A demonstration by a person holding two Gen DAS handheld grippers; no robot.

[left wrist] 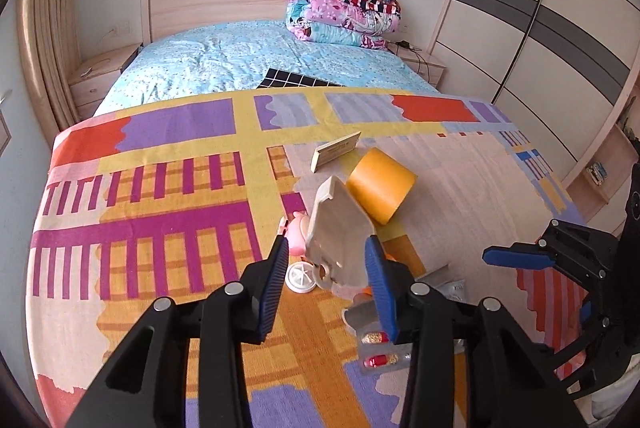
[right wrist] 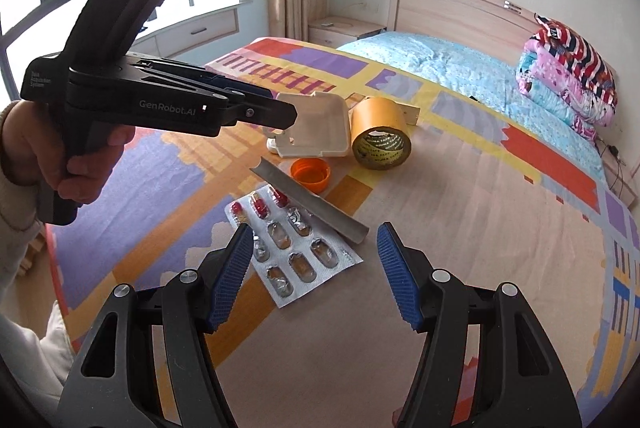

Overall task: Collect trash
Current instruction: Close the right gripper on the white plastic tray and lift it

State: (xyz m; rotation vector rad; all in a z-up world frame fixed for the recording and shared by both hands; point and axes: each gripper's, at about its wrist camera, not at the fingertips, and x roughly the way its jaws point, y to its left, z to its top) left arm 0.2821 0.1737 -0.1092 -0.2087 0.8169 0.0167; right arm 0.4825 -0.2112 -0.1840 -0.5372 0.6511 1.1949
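My left gripper [left wrist: 326,252] is shut on a beige plastic tray piece [left wrist: 340,228] and holds it tilted above the bedspread; it also shows in the right wrist view [right wrist: 316,128]. My right gripper [right wrist: 316,256] is open and empty, just over a partly used pill blister pack [right wrist: 292,248] and a grey strip [right wrist: 308,200]. The blister pack also shows in the left wrist view [left wrist: 378,348]. An orange bottle cap [right wrist: 311,174] lies beyond the strip. A white cap [left wrist: 300,277] and a pink item [left wrist: 298,234] lie under the tray piece.
A yellow tape roll [right wrist: 380,132] stands beside the tray piece. A small flat box [left wrist: 335,151] lies further back. The colourful bedspread [left wrist: 160,188] covers the bed's near half. Folded quilts [left wrist: 344,8] sit at the headboard. Wardrobe doors [left wrist: 540,8] stand on the right.
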